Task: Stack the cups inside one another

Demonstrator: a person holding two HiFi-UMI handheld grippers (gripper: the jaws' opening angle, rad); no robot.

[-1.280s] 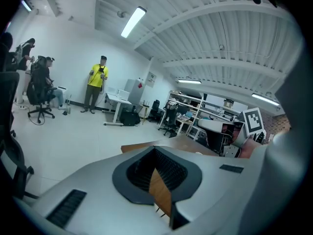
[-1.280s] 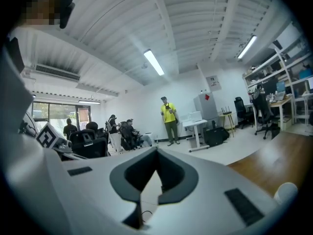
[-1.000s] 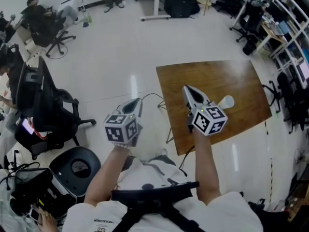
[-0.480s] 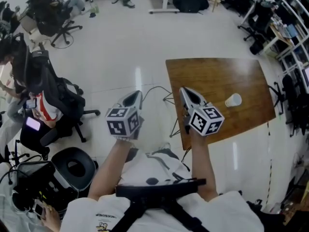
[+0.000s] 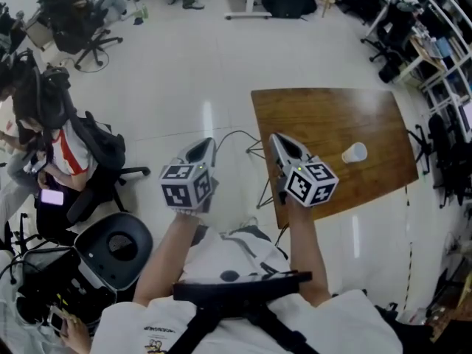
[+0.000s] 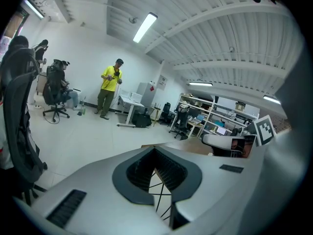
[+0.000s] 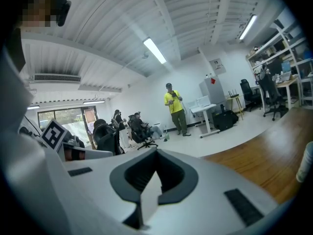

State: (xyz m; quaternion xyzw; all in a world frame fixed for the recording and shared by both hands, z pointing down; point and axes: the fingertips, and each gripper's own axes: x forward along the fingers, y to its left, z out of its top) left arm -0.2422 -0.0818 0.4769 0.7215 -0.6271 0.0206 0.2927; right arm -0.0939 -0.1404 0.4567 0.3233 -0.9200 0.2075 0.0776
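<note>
A white cup [image 5: 355,153] is seen on the right part of a brown wooden table [image 5: 324,120], apparently upright; whether it is one cup or several nested together cannot be told. In the right gripper view only a sliver of it is caught at the picture's right edge, with bare tabletop stretching in front of it. Nothing else is seen on the table.

The right gripper [image 5: 277,141] is held over the table's near left corner, well apart from the cup and pointed slightly downward. Its jaws are pressed together at the tips and nothing is gripped between them. The left gripper [image 5: 206,147] is held beside it, off the table and over the pale floor [image 5: 184,72]. Its jaws are likewise closed on nothing, and the table's thin dark legs [image 6: 157,192] are glimpsed through the gap behind the tips. Each gripper is carried by a bare forearm, and a thin cable [image 5: 234,136] is strung between the two.

Farther out, a person in a yellow shirt [image 6: 108,89] is seen standing near a white desk [image 6: 128,104], and office chairs [image 5: 81,46] are scattered around the room's edges.
</note>
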